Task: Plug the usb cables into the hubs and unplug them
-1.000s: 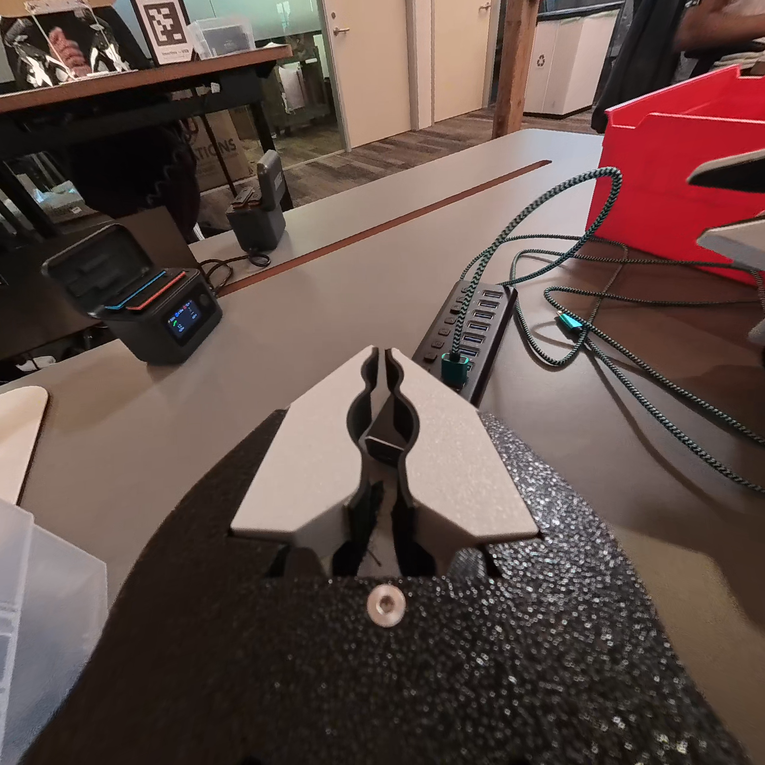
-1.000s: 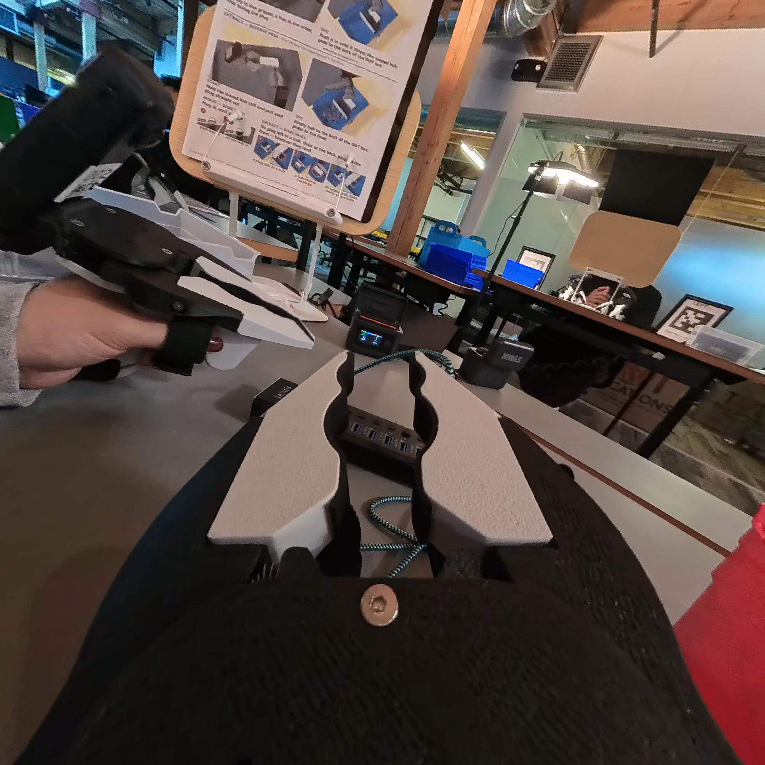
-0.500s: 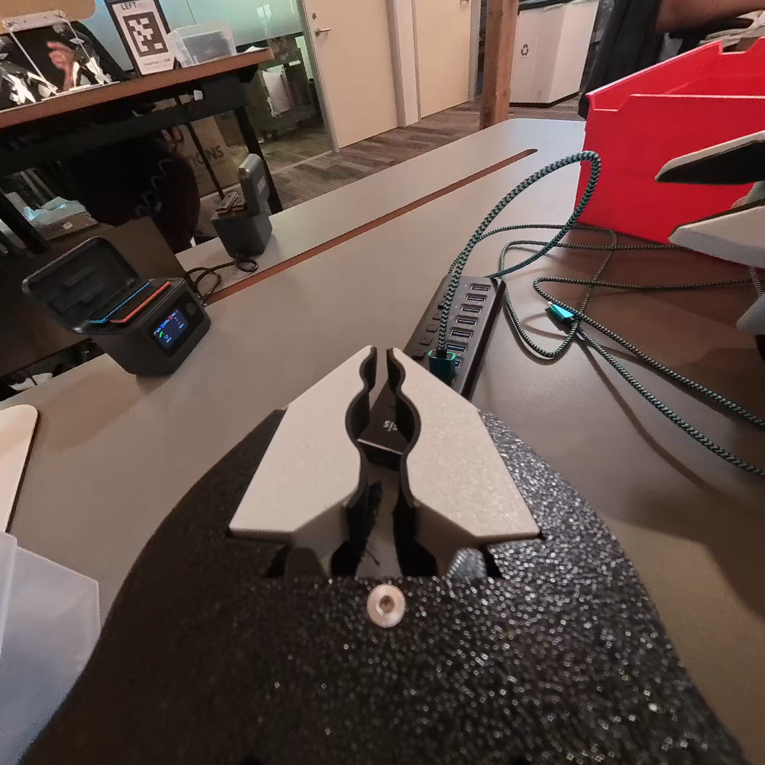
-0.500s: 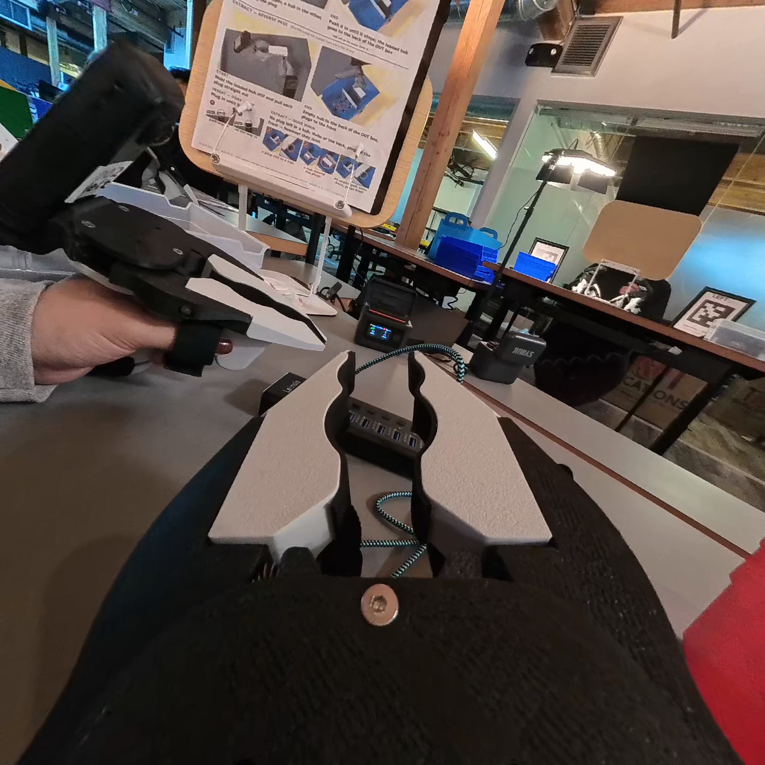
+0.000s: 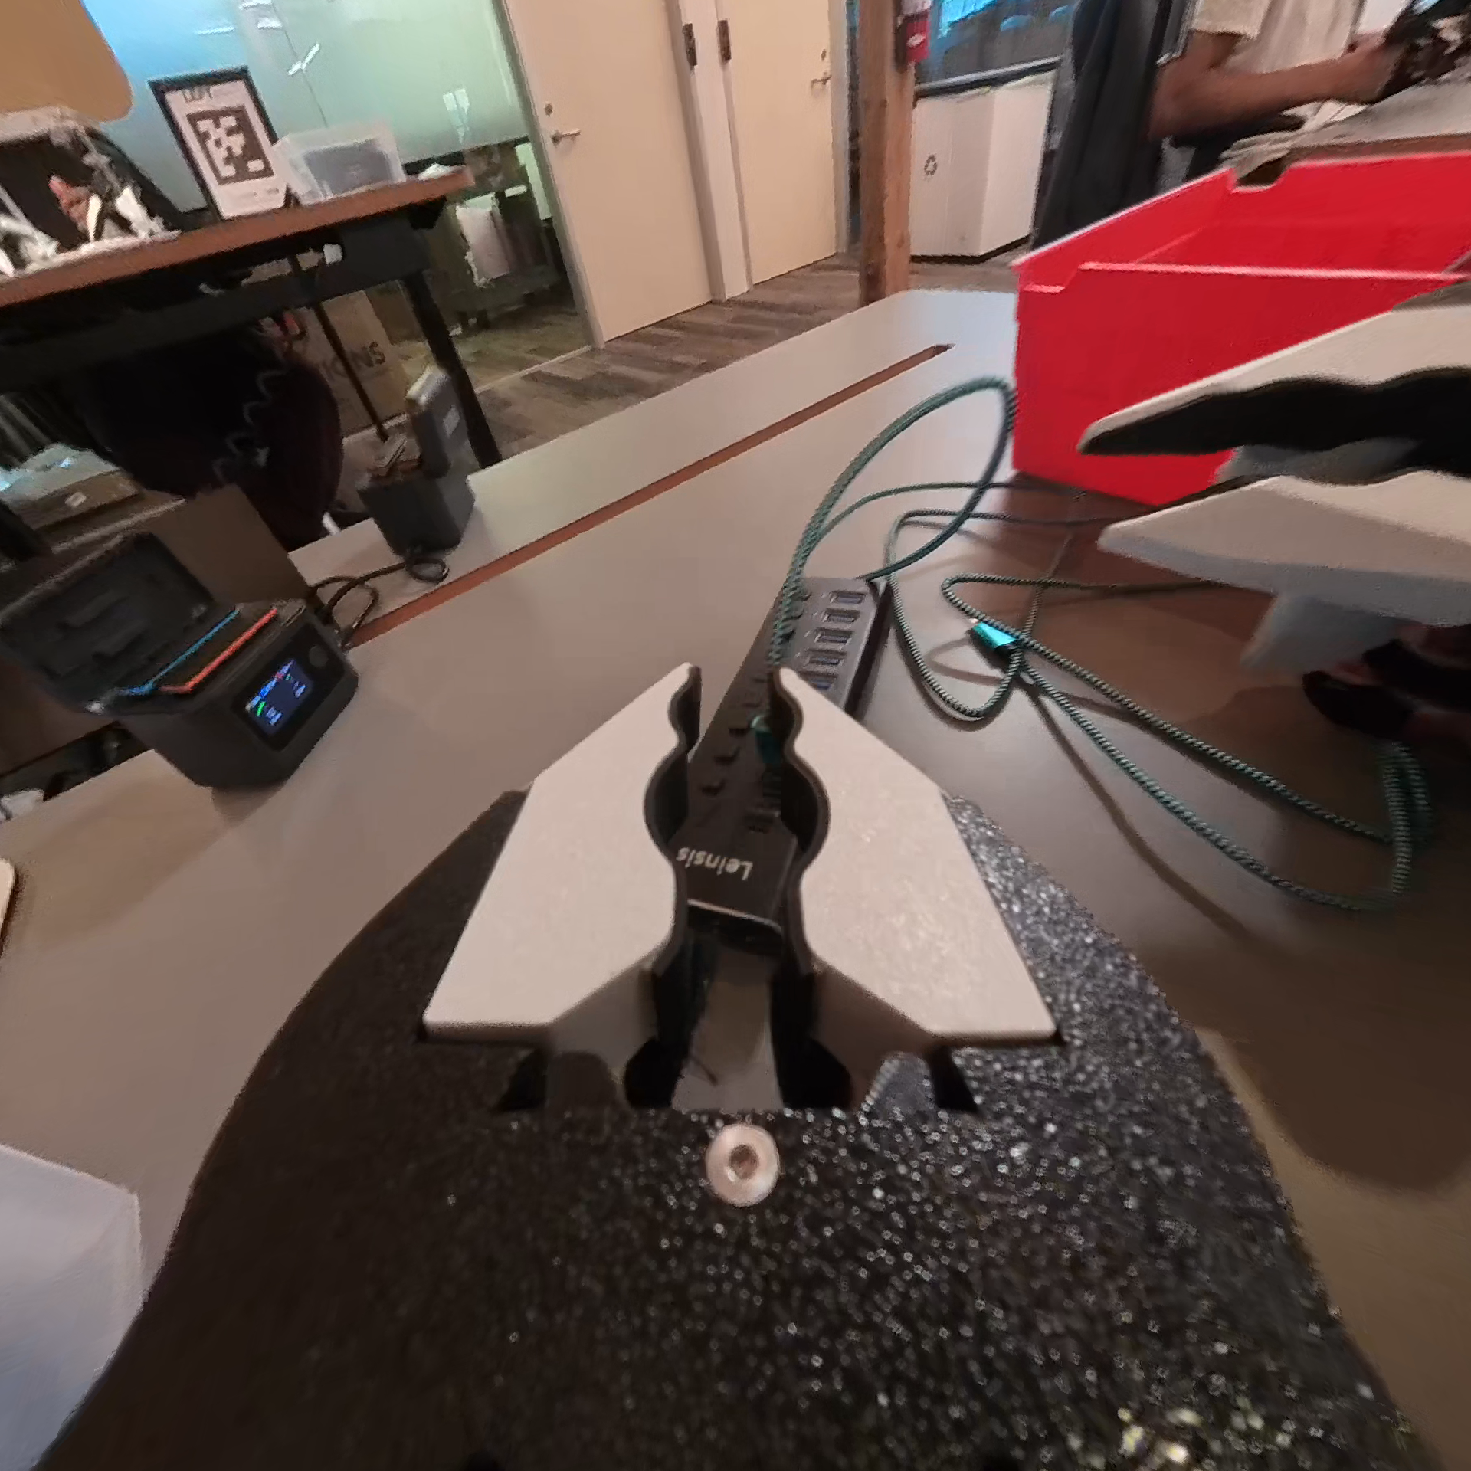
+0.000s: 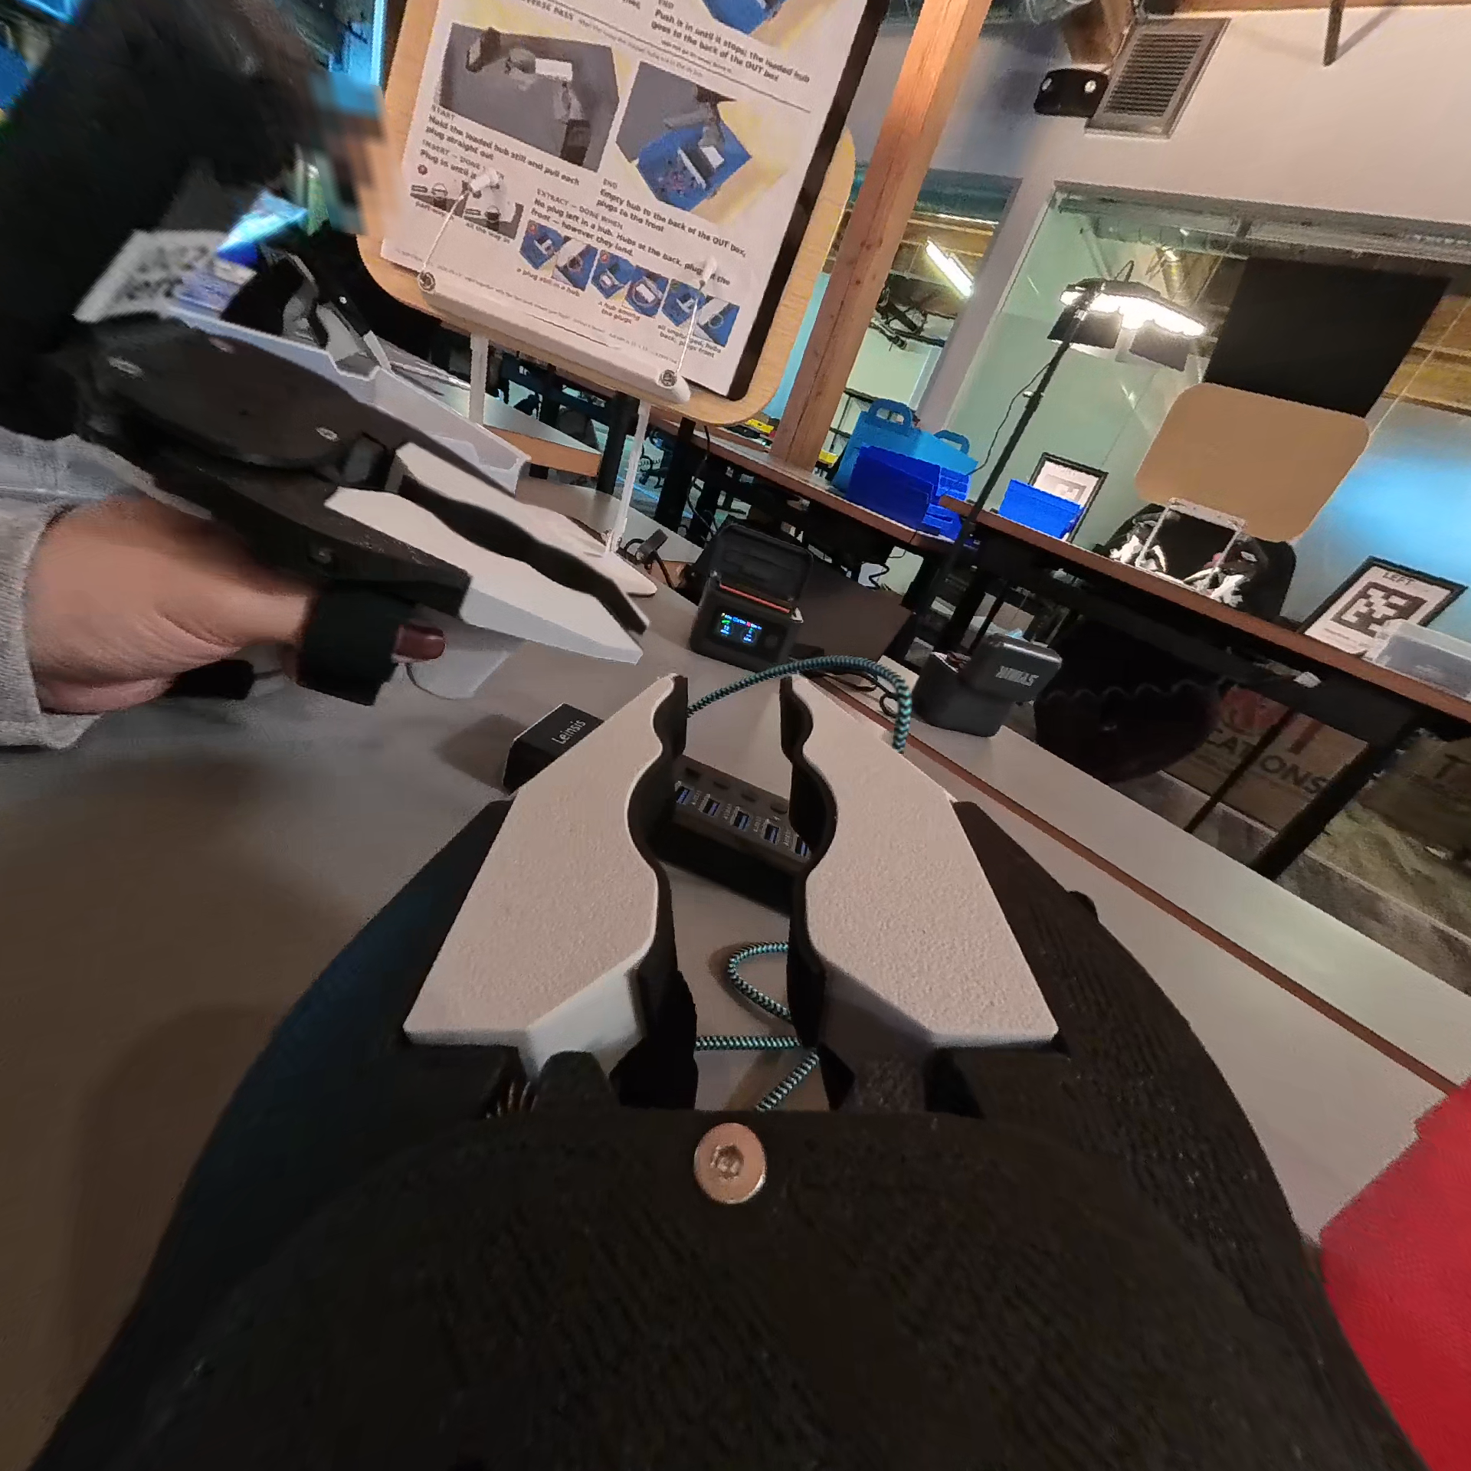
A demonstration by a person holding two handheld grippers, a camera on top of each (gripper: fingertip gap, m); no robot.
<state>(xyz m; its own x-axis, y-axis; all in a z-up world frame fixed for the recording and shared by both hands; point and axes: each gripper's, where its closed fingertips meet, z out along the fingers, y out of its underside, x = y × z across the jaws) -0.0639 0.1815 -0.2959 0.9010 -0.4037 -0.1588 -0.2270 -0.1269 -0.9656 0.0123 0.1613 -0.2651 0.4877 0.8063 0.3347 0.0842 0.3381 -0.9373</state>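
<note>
With the left tongs (image 5: 736, 700) apart around the hub (image 5: 728, 864) at twelve o'clock, clamp squarely before the right tongs (image 6: 732, 700), also apart, pull the plug (image 5: 766, 736).

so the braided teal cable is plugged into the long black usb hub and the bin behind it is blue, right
Not quite: the plastic bin behind the long black USB hub is red, not blue, as the left wrist view shows. The rest holds: the braided teal cable is plugged into the hub.
</note>
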